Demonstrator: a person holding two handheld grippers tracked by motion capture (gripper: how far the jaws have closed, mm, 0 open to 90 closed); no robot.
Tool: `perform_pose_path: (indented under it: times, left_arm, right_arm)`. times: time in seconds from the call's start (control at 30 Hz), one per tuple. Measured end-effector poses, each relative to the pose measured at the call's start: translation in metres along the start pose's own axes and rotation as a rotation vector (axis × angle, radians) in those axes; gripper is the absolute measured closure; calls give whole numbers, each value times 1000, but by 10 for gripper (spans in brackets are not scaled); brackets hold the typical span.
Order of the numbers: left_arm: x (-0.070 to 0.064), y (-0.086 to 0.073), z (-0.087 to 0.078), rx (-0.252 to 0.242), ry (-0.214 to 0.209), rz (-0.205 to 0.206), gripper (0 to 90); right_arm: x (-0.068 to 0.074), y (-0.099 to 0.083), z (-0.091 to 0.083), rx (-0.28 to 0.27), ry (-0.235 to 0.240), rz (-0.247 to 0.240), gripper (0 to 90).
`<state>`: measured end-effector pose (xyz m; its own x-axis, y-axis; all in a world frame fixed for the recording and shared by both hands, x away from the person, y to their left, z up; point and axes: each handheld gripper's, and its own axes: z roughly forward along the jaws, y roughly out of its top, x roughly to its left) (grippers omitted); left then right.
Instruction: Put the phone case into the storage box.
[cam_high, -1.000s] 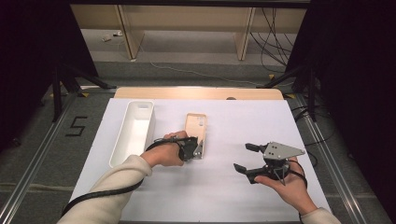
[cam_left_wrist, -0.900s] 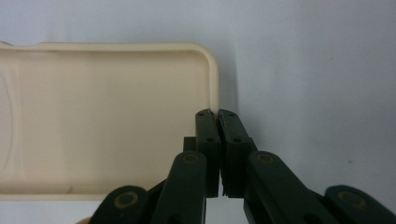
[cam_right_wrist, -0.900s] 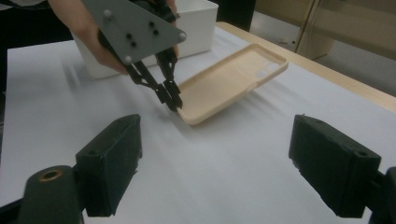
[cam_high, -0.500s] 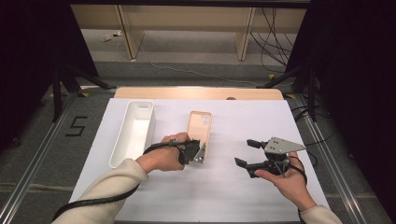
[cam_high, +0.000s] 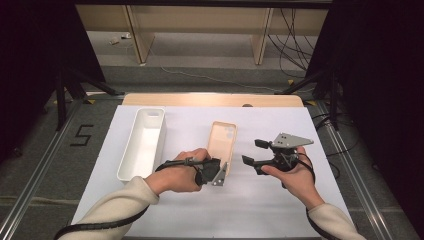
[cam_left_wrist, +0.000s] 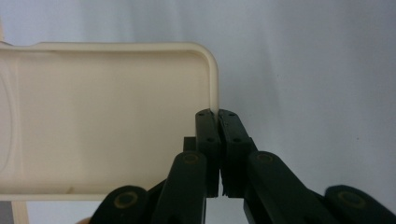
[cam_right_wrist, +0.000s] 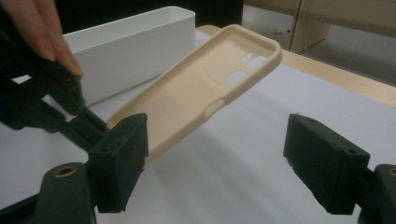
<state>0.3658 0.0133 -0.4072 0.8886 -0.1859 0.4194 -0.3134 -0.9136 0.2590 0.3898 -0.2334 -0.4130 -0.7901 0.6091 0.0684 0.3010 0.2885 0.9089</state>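
A: Beige phone case (cam_high: 222, 145) sits mid-table on the white sheet (cam_high: 300, 125), just right of the long white bin (cam_high: 142, 142). Hollow side faces up; camera cut-outs are at its far end.

B: Left gripper (cam_high: 220, 172)?

A: Pressed together on the near end of the case. In the left gripper view the two black pads (cam_left_wrist: 208, 135) meet on the case's thin rim (cam_left_wrist: 214, 79), close to a rounded corner. The left hand (cam_high: 180, 172) wraps the gripper body, with the cable trailing back along the sleeve.

B: Is the case flat on the sheet?

A: No. The right gripper view shows it tilted: near end low at the pinch, far end raised off the sheet, with the bin behind it.

B: Right gripper (cam_high: 254, 152)?

A: Spread wide, holding nothing. It is just right of the case, level with its near half, jaws pointing left toward it. In its own view the left pad (cam_right_wrist: 121, 158) overlaps the lower edge of the case (cam_right_wrist: 201, 98); cannot tell whether they touch. The right pad (cam_right_wrist: 327, 161) stands well clear over the bare sheet. The right hand (cam_high: 292, 172) grips from below, grey plate on top.

B: Bin contents?

A: Interior looks bare white from the high view.
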Motion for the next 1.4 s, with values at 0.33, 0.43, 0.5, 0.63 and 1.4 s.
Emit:
perform_pose_path:
  times: [0.33, 0.43, 0.5, 0.63, 1.4]
  left_arm:
    - [-7, 13, -4, -20, 2, 40, 872]
    - [-7, 16, -4, -21, 5, 52, 872]
    - [-7, 16, -3, -21, 5, 54, 872]
    - [-7, 17, -2, -25, 5, 58, 872]
    - [-7, 15, 11, -26, 26, 91, 870]
  right_arm:
    - [-4, 4, 25, 38, 31, 47, 314]
    - [-6, 3, 30, 46, 41, 61, 337]
    - [-7, 3, 31, 43, 50, 66, 358]
    - [-6, 4, 32, 36, 53, 60, 410]
    - [-10, 6, 22, -44, 120, 212, 751]
